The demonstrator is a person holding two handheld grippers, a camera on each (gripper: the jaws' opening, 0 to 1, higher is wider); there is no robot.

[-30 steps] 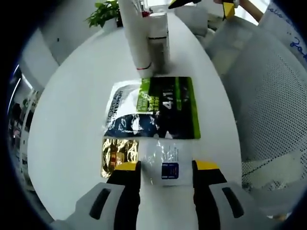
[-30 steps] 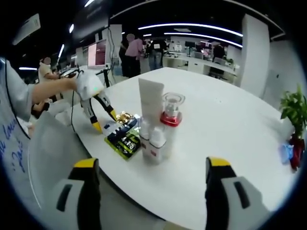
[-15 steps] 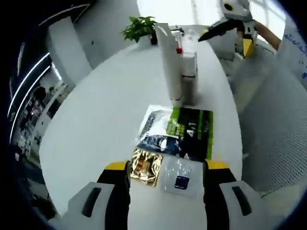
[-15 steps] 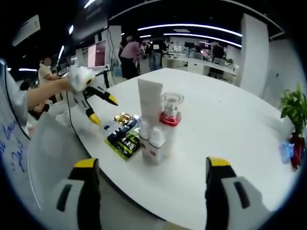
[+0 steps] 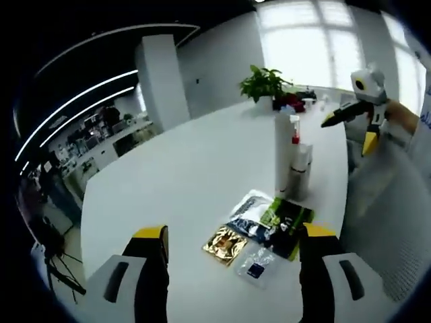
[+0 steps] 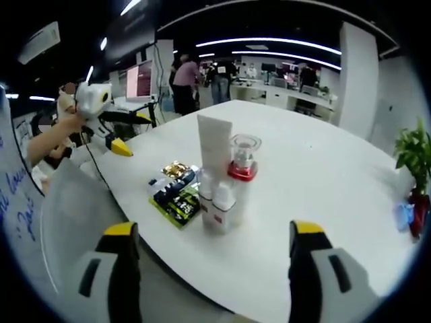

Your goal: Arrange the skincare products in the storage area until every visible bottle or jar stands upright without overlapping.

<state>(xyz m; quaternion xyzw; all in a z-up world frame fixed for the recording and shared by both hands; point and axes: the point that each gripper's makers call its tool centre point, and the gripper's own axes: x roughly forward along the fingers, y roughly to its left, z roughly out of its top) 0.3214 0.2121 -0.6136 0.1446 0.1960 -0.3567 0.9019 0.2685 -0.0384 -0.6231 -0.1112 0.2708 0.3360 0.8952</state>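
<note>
A tall white tube (image 6: pixel 214 145) stands upright on the round white table (image 6: pixel 323 188), with a clear jar on a red cap (image 6: pixel 243 156) and two small white bottles (image 6: pixel 217 202) tight around it. The same tube (image 5: pixel 283 151) appears in the left gripper view. Flat sachets lie beside them: a green and black one (image 5: pixel 286 225), a gold one (image 5: pixel 225 244), a clear one (image 5: pixel 256 264). My left gripper (image 5: pixel 232 269) is open, raised above the sachets, and it also appears as the left gripper (image 6: pixel 118 131) in the right gripper view. My right gripper (image 6: pixel 209 269) is open, off the table edge.
A potted plant (image 5: pixel 262 84) stands at the table's far side, with small red and blue items near it. A mesh chair back (image 5: pixel 397 222) sits by the table edge near the sachets. Desks and several people fill the office behind.
The left gripper has lifted up and back from the sachets, leaving the clear sachet on the table. The right gripper has stayed put.
</note>
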